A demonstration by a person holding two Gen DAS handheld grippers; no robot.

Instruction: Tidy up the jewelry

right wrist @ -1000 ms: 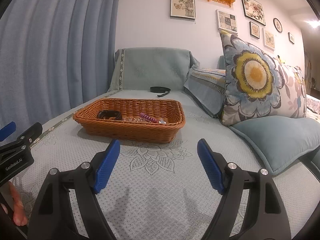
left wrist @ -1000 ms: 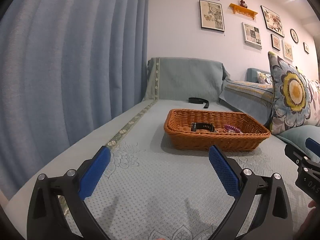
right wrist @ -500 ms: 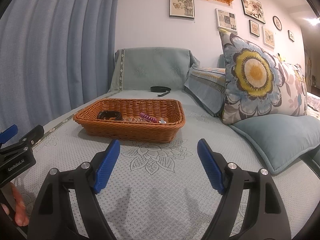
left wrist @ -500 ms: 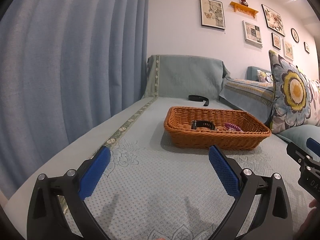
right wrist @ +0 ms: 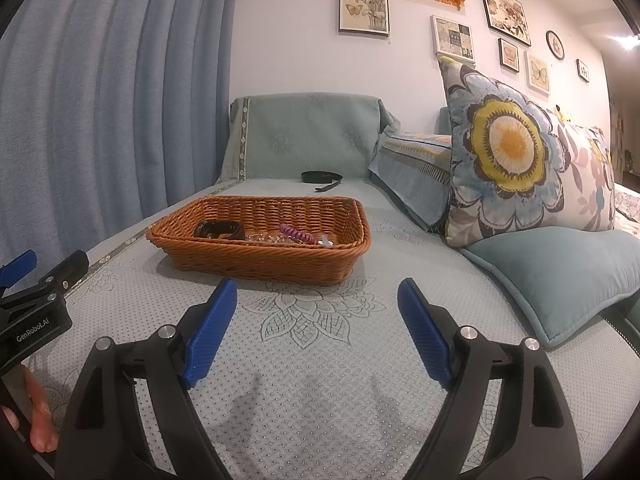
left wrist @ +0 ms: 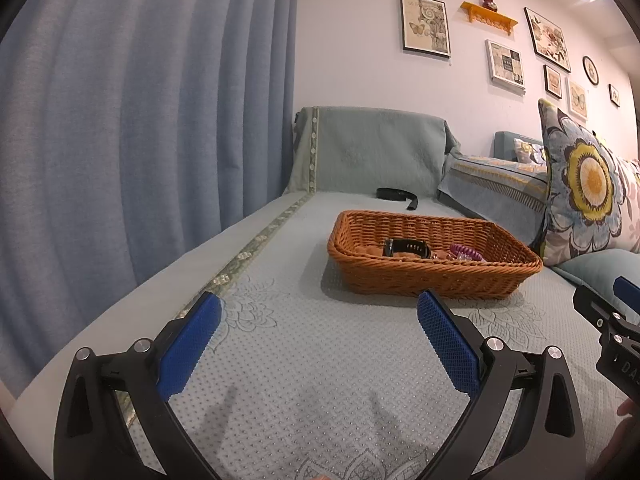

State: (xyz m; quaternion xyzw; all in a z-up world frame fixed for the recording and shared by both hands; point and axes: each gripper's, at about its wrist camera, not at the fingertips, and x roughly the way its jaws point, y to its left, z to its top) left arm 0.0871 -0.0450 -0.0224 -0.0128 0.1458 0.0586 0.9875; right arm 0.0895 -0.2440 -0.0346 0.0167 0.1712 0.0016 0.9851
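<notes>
I see a brown woven basket (left wrist: pixel 434 276) sitting on a soft green sofa cover (left wrist: pixel 304 364). It is a little way off from me, past both of my grippers.

My left gripper (left wrist: pixel 318 320) has its two blue fingers (left wrist: pixel 188 346) wide apart. Nothing is between them, only the sofa cover below. My right gripper (right wrist: pixel 316 308) is wide apart too, and its jaws have just been opening a bit more. Nothing is between them either. Neither one touches the basket.

Inside the basket lies a black watch (left wrist: pixel 406 247) on the left side. A purple curly hair tie (right wrist: pixel 296 234) lies to the right of it. Between them are some small clear shiny bits (right wrist: pixel 262 237), but they are too small for me to tell what they are.

Far behind the basket, a black strap (right wrist: pixel 322 178) lies on the sofa cover, near the sofa back.

On the right is a big flower pillow (right wrist: pixel 516 160) standing up, and a plain blue-green cushion (right wrist: pixel 560 276) lies in front of it. A blue curtain (left wrist: pixel 140 120) hangs on the left. Pictures (right wrist: pixel 363 5) hang on the far wall.

In the right camera I see the left gripper at the left edge, and some of a person's fingers (right wrist: pixel 38 416) under it.
</notes>
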